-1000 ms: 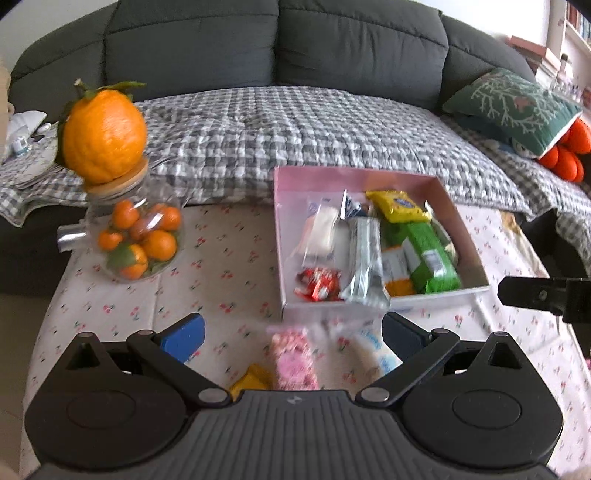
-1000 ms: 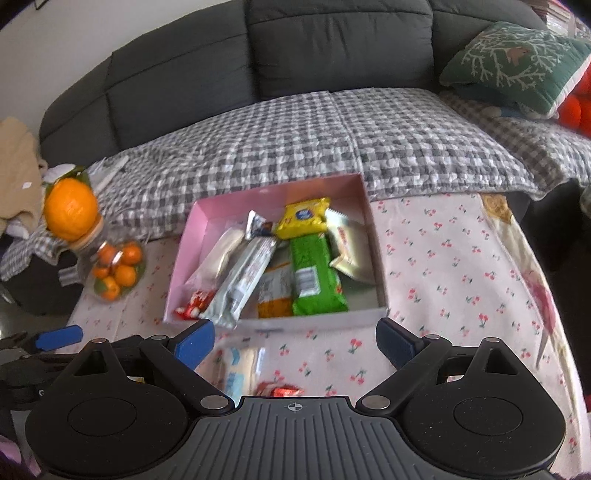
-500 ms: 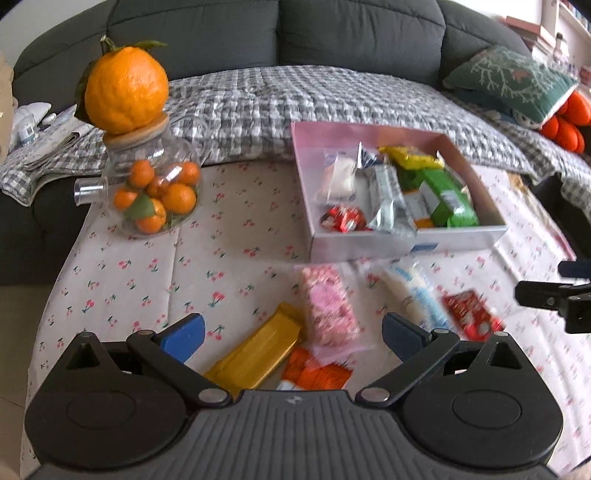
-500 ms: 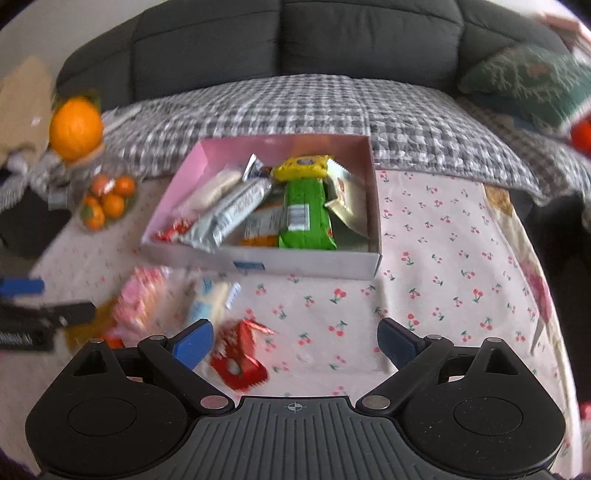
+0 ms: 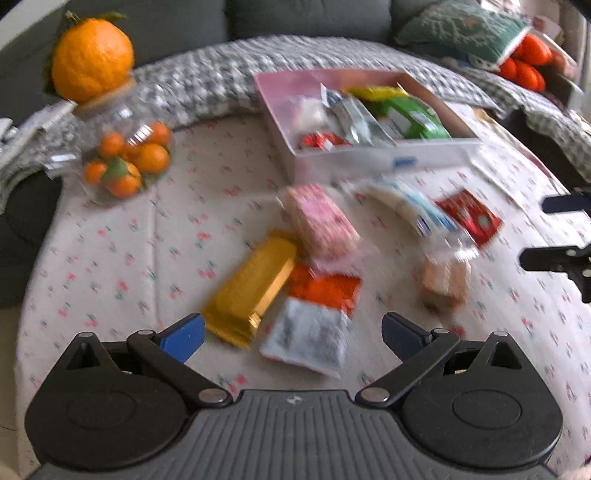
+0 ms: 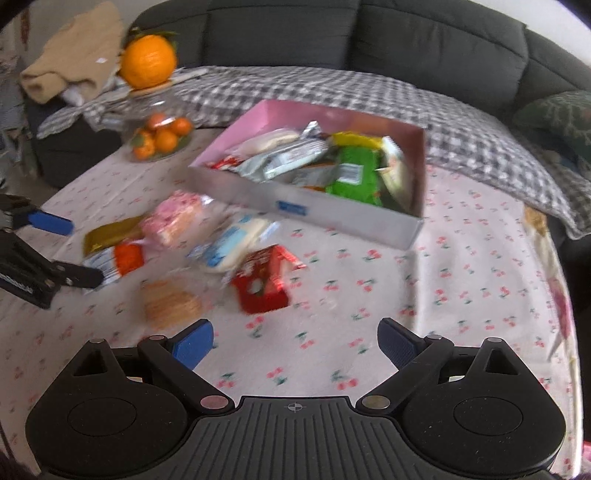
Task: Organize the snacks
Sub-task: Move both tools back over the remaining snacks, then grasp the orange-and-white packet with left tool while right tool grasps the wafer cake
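Note:
A pink box (image 5: 280, 110) (image 6: 258, 114) half full of snack packets stands on the cherry-print tablecloth. In front of it lie loose snacks: a gold bar (image 5: 251, 288), a pink packet (image 5: 321, 221) (image 6: 173, 218), an orange-and-white packet (image 5: 314, 314), a blue-white packet (image 5: 410, 206) (image 6: 229, 243), a red packet (image 5: 469, 218) (image 6: 262, 284) and a round biscuit pack (image 5: 443, 280) (image 6: 170, 302). My left gripper (image 5: 291, 334) hangs open just short of the gold bar and orange-and-white packet. Open too, my right gripper (image 6: 295, 341) is near the red packet. Neither holds anything.
A glass jar of small oranges (image 5: 125, 155) (image 6: 159, 136) with a big orange (image 5: 92, 59) on its lid stands at the table's back left. Behind is a grey sofa with a checked blanket (image 6: 332, 88) and a green cushion (image 5: 461, 29). Bare cloth lies right of the red packet.
Both grippers have pulled back from the box toward the table's near side, so the loose snacks in front of it have come into view. Both stay open.

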`<state>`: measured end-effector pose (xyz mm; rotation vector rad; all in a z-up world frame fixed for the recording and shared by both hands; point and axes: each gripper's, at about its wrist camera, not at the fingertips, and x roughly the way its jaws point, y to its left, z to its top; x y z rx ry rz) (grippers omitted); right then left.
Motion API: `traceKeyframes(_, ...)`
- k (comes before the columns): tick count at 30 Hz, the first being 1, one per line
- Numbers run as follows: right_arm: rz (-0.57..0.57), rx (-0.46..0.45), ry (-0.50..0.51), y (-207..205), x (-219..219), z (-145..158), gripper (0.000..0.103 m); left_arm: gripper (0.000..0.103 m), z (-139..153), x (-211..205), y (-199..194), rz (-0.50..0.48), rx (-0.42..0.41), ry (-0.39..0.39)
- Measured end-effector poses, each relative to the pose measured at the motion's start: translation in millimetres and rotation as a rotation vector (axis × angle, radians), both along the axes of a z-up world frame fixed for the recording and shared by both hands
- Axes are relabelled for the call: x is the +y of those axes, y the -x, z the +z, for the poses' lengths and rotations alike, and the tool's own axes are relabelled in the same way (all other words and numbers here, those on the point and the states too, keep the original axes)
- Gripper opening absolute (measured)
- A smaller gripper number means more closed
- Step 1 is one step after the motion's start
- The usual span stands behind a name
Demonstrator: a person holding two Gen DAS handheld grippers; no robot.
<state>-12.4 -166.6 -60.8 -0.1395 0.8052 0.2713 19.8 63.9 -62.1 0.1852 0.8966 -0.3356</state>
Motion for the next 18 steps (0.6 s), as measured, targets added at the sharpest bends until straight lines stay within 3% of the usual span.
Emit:
traceKeyframes(4,0.075,0.047,-0.048,7,12,-7,0.097,0.098,-16,4,3,-0.052,0.112,0.045)
traceKeyframes(10,0.175,0.108,-0.032,13,39,-29,0.098,0.098,-21,8,11,-0.116,0.052,0.031)
traceKeyframes(13,0.203,0.059,0.023,18,53,-36,0.103,0.101,-25,9,13,-0.140,0.005,0.033)
traceKeyframes(18,0.205,0.033,0.008,10,57,-38,0.103,0.098,-28,3,9,-0.143,-0.040,0.050)
